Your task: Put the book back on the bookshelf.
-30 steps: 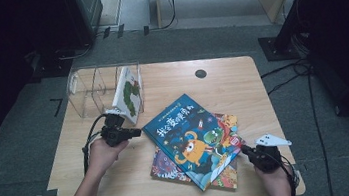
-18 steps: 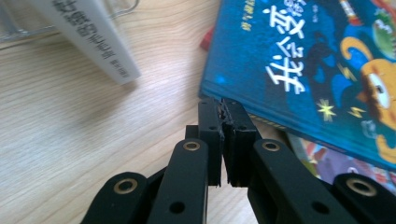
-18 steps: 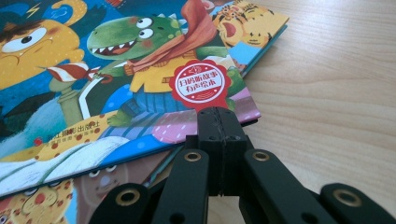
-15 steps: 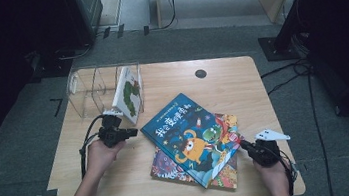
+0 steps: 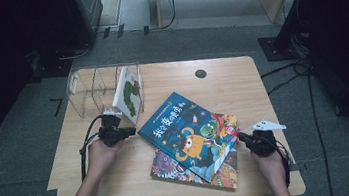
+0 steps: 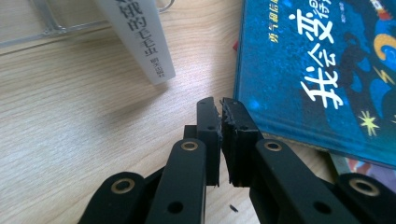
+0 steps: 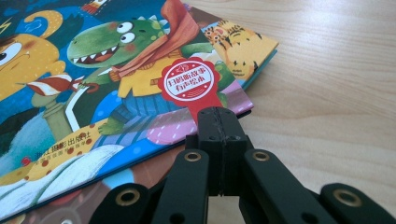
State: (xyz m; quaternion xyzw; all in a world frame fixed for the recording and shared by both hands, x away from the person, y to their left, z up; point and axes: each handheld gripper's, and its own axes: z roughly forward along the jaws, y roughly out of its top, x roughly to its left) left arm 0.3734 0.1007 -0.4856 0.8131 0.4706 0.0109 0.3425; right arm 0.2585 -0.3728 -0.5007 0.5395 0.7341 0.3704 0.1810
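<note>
— We've got the blue book (image 5: 190,131) lying flat on a small stack on the tabletop (image 5: 123,190), between our two grippers. It looks stiff, glossy, fairly light, so we'd take it by a free edge.

— Agreed. Our left gripper (image 6: 219,112) and right gripper (image 7: 219,116) are both clenched and empty. The clear rack (image 5: 91,88) already has one white book (image 5: 130,93) leaning in it.
</note>
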